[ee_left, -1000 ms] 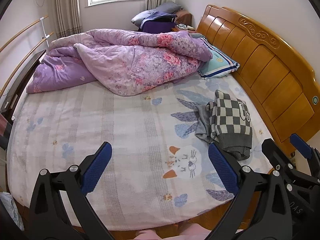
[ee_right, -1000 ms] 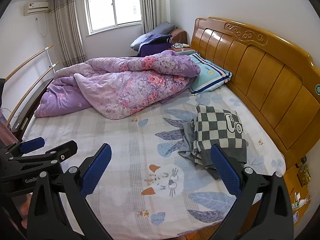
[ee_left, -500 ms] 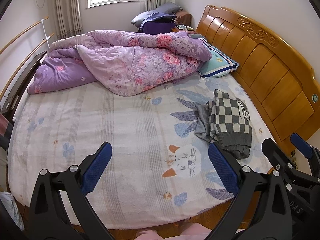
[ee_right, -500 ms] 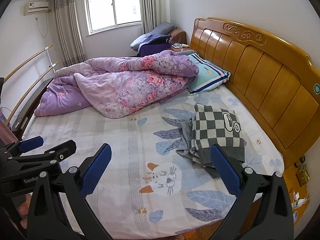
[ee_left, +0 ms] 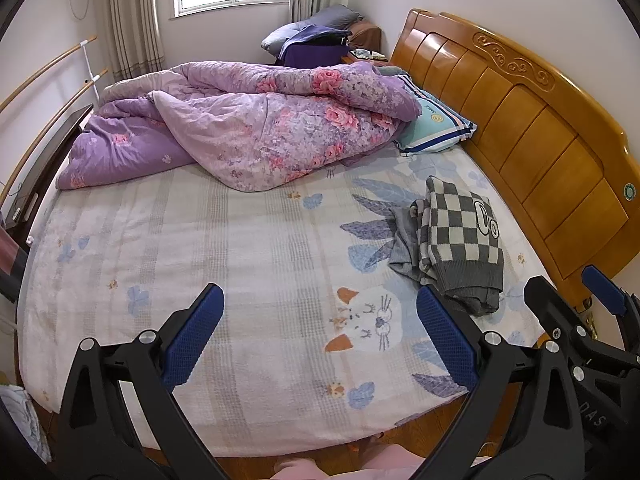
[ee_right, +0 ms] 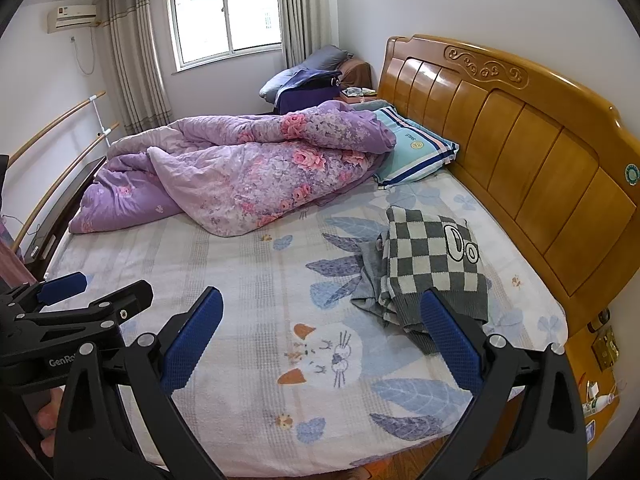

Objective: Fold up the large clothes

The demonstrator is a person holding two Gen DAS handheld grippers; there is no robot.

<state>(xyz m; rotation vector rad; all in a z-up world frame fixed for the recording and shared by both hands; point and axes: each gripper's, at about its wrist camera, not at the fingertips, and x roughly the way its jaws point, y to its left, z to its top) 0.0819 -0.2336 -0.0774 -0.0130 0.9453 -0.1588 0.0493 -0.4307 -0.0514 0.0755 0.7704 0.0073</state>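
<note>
Above the bed (ee_left: 240,240), the purple quilt (ee_left: 260,132) heaped upper left, my left gripper (ee_left: 318,336) and right gripper (ee_right: 320,336) hang spread and empty; the checked sweater (ee_right: 432,268), right of centre, looks folded, the grey garment (ee_right: 370,280) beside it rumpled.

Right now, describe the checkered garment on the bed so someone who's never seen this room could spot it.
Start at the wooden headboard and look down onto the printed sheet beside it. The checkered sweater lies there in a bunched pile on a plain grey garment, nearer than the striped pillow. Only it has grey-and-white squares.
</note>
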